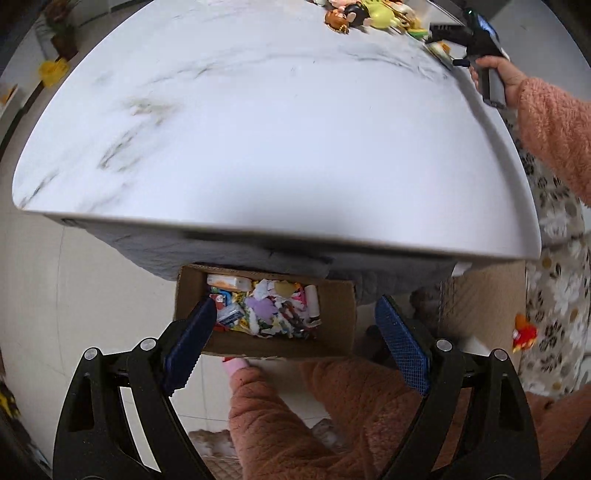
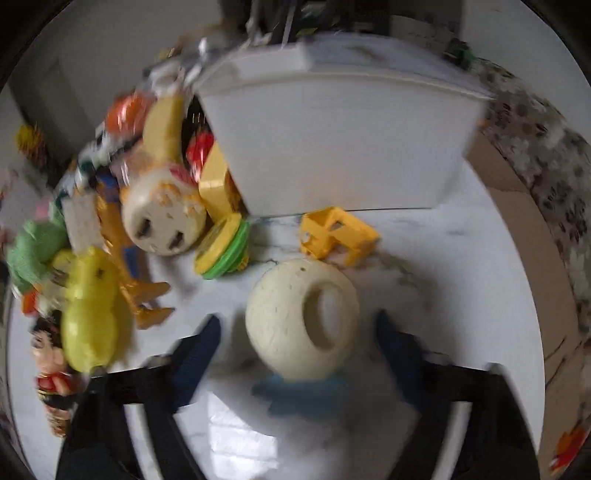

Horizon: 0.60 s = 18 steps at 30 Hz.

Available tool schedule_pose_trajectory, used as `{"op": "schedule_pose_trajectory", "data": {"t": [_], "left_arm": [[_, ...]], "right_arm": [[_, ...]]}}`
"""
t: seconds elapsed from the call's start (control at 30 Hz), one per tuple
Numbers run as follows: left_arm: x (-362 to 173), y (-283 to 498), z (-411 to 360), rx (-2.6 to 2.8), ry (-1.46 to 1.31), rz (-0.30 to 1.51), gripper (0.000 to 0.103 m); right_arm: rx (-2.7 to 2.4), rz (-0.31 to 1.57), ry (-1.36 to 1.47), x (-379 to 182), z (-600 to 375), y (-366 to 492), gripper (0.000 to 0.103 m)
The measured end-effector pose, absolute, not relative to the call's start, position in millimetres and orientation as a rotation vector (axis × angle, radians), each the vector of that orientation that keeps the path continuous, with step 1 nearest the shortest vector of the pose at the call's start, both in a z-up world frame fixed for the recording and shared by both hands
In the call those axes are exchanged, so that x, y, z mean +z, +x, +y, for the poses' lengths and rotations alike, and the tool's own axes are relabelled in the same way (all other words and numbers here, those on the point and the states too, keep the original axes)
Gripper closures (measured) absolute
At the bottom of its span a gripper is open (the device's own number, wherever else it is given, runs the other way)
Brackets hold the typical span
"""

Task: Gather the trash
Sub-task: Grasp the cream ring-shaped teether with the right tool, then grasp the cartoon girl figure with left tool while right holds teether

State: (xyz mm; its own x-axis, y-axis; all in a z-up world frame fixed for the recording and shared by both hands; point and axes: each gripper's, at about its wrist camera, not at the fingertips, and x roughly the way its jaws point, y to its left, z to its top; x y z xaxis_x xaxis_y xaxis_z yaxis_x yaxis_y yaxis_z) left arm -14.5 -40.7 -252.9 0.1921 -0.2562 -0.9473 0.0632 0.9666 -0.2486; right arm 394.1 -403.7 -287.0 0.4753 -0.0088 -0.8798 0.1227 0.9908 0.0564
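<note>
On the floor below the table edge stands a cardboard box with scraps of paper and wrappers inside. My left gripper hangs above it, open and empty. At the table's far right a hand holds my right gripper beside a heap of toys. In the right wrist view, my right gripper is open, its blue fingers either side of a cream ball with a hole without touching it. A blue piece lies under the ball.
The white marble table fills the left wrist view. A white bin stands behind the ball, a yellow plastic piece in front of it. Toys, among them a yellow duck, crowd the left. A cardboard sheet lines the right edge.
</note>
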Motion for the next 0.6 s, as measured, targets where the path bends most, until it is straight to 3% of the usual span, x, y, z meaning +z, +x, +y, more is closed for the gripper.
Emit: {"op": "schedule_pose_trajectory", "data": {"t": [0.23, 0.6], "left_arm": [[-232, 38, -71, -0.248, -0.134, 1.282, 0.017], [-213, 191, -123, -0.247, -0.039, 1.163, 0.018]], "right_arm": [[0.098, 1.02, 0.141, -277, -416, 357, 0.042], [0.335, 0.995, 0.268, -254, -425, 169, 0.042]]}}
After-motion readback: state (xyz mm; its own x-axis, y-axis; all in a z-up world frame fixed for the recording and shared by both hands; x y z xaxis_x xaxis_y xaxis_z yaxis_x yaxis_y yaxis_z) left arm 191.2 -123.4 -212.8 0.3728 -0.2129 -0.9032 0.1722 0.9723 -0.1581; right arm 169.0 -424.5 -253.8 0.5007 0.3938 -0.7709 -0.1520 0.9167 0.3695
